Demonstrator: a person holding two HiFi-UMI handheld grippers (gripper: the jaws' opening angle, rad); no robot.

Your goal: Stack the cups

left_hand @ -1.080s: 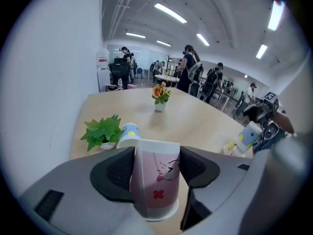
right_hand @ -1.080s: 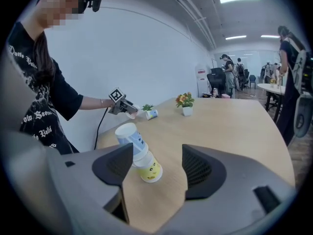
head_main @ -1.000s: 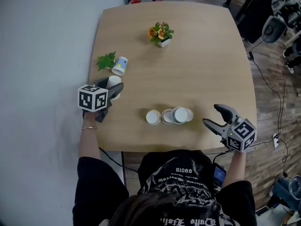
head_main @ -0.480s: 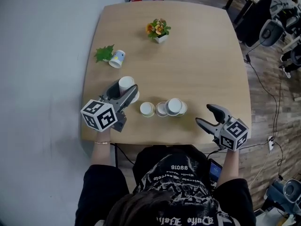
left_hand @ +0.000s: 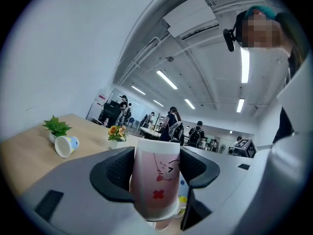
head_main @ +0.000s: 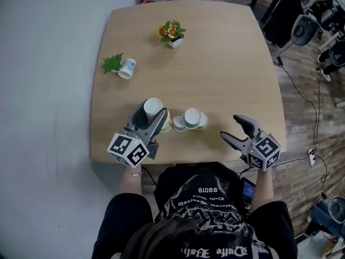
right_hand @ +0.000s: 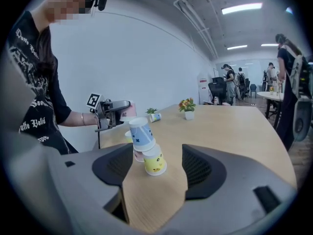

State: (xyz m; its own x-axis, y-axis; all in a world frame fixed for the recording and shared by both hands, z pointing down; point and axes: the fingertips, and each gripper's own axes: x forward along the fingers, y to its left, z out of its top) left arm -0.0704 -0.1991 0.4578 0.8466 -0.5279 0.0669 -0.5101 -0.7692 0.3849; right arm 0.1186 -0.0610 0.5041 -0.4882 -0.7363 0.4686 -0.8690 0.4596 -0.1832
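Our left tongs (head_main: 153, 115) clasp a pink paper cup (left_hand: 156, 180) by its side wall, raised over the worktop (head_main: 226, 63) just beside the cup stack (head_main: 191, 117) near the front edge. We judge it light, thin and easily crushed, so a gentle mid-wall hold suits. It hides part of the cups beneath it. Our right tongs (head_main: 230, 127) hang released and empty

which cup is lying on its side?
The blue-and-white cup beside the green plant; the rest stand near the front edge, and the left gripper holds the pink cup.
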